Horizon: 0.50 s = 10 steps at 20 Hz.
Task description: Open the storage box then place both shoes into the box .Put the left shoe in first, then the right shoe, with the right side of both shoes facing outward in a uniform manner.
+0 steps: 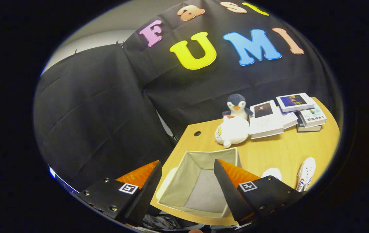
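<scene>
The black cloth booth wall is hanging behind and to the left of a light wooden desk, whose left corner is carrying a small dark round hole. The tongs are hovering above the desk's near edge with their two fingers standing wide apart and gripping nothing; the left finger is sitting over the desk's left edge, and each finger is bearing a small square black-and-white marker. Between the fingers, and just below them, a pale grey fabric storage box with a square mouth is standing open on the desk, its interior showing only its flat grey base. A rounded pale shape is lying against the box's left wall; what it is cannot be told. Beyond the box, a white plush animal is lying on the desk, touching a dark blue and white plush penguin that is sitting upright behind it against the cloth. To the right of the toys, a loose pile of white-covered books is resting near the desk's far edge. Nearer, just right of the right finger, the toe of one white shoe is showing, its rest being hidden behind that finger. Further right, a second white canvas shoe with red and blue markings is lying near the desk's right edge, apart from the first. Both shoes are sitting outside the box.
</scene>
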### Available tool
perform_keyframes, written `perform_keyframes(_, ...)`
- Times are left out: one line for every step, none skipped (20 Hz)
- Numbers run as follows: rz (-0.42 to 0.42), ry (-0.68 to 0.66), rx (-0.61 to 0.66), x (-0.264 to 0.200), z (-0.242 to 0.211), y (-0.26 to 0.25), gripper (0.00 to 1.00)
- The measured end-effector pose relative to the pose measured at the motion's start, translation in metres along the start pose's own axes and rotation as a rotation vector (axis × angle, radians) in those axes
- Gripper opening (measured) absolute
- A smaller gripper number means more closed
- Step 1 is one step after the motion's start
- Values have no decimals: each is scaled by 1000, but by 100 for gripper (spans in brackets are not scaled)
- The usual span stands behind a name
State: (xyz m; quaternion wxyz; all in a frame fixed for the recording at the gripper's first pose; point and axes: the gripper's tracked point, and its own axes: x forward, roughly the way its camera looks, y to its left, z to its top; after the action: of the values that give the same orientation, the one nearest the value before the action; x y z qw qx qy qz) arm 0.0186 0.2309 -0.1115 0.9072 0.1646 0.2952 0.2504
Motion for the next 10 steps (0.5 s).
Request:
perform_keyframes(-20, -2, 2, -4, 2, -12, 97)
perform_keyframes(-39, -4, 4, -8, 2, -24, 97)
perform_keyframes(-57, -5, 7, -10, 3, -35, 97)
perform_keyframes(-74, -5, 11, -13, 2, -45, 97)
perform_keyframes(-89, -2, 14, -16, 0, -54, 97)
perform_keyframes(-110, 1, 11, -18, -1, -65, 97)
perform_keyframes(-136, 2, 2, -20, -3, -77, 97)
perform_keyframes(-163, 6, -5, -22, -5, -89, 98)
perform_keyframes(-179, 14, -5, -23, -9, -100, 97)
perform_keyframes(-190, 23, -2, -21, -14, -109, 97)
